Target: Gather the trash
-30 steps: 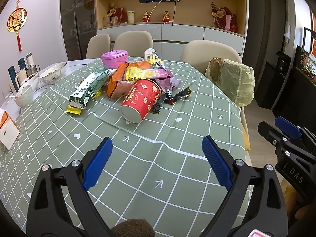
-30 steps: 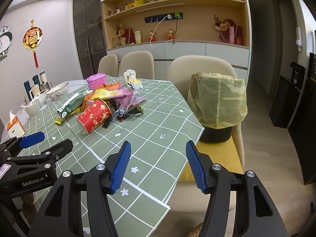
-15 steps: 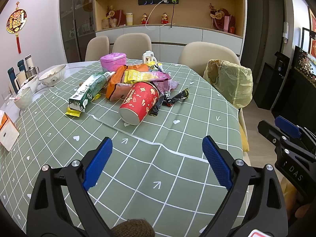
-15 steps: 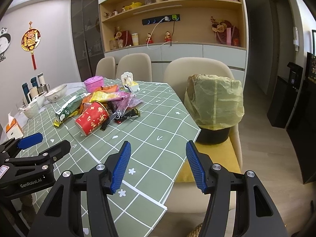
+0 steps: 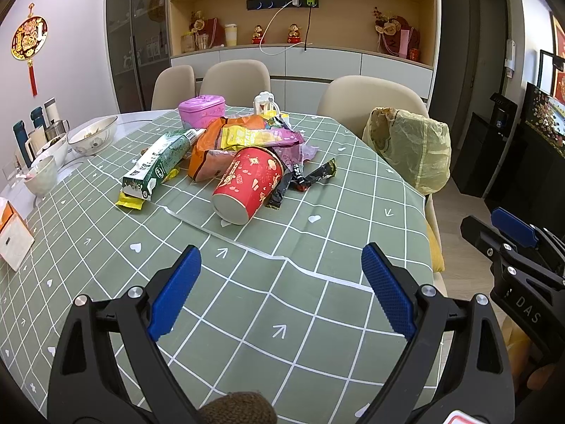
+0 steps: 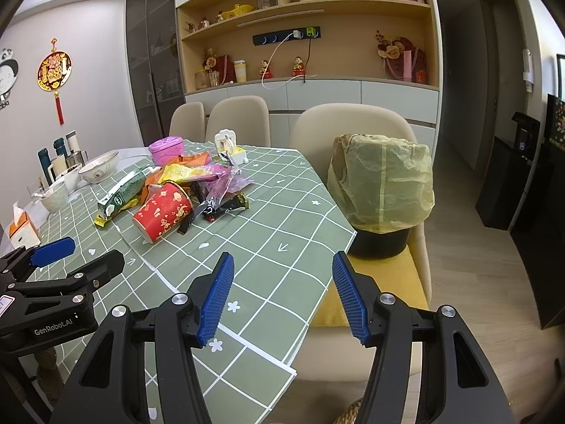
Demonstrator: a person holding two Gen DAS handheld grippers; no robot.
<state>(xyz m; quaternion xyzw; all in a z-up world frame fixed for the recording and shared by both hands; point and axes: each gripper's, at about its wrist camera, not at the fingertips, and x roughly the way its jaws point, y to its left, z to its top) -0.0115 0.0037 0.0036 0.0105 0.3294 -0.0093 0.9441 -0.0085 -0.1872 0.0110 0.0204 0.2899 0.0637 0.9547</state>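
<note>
I see a black bin (image 6: 379,245) on the chair (image 6: 356,123) beside the desk (image 5: 247,300), a yellow bag (image 6: 383,183) pulled over its top; its inside is hidden from me. The trash pile (image 5: 243,148) sits mid-desk. A red paper cup (image 5: 249,183) lies on its side, base toward me, mouth toward the far wrappers. A green carton (image 5: 155,164) lies lengthwise, pointing near-left. Orange, yellow, purple and black wrappers are crumpled together. My left gripper (image 5: 280,296) and right gripper (image 6: 282,293) both hover with jaws spread, holding nothing.
</note>
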